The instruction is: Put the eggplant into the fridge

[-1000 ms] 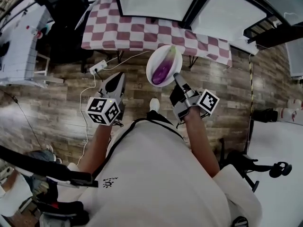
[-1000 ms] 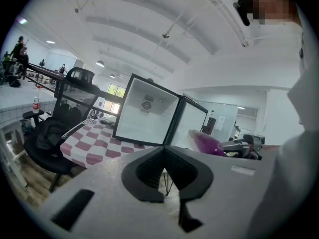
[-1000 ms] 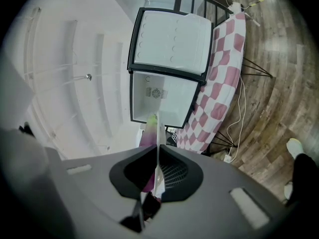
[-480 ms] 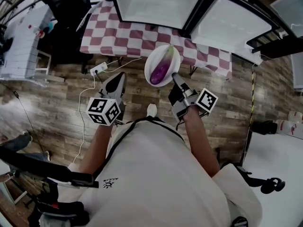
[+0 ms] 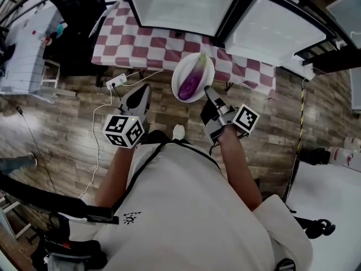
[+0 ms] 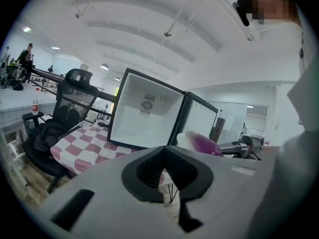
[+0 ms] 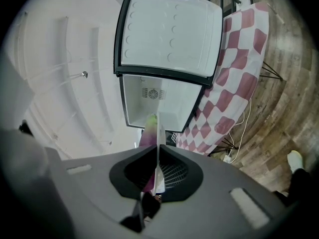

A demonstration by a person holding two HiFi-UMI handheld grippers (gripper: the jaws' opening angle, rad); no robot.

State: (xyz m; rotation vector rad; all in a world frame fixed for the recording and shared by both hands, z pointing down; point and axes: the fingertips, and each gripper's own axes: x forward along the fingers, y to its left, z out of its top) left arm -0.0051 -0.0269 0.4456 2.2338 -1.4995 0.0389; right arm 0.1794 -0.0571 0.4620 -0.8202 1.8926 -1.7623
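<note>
The right gripper [image 7: 157, 151] is pinching the near rim of a round white plate [image 5: 206, 77], its jaws drawn almost together with only the thin plate edge between them, and it is holding the plate out roughly level in front of the person. A long purple eggplant with a green stem end [image 5: 192, 81] is lying across that plate, so the task's thing is riding in the air, just short of the desk draped in a red-and-white checked cloth [image 5: 141, 44]. The left gripper [image 6: 164, 147] is hanging beside it with its jaws together and nothing between them. Beyond the plate, the small white fridge with a black frame [image 5: 169, 7] is standing on the desk with its cavity showing bare, and its door [image 5: 279, 30] is swung wide open to the right. Judging by this, the carrying step is under way and the placing is not yet done. The next move is calling for the plate to travel forward over the desk edge and into the open cavity, staying level so the eggplant is not rolling off.
</note>
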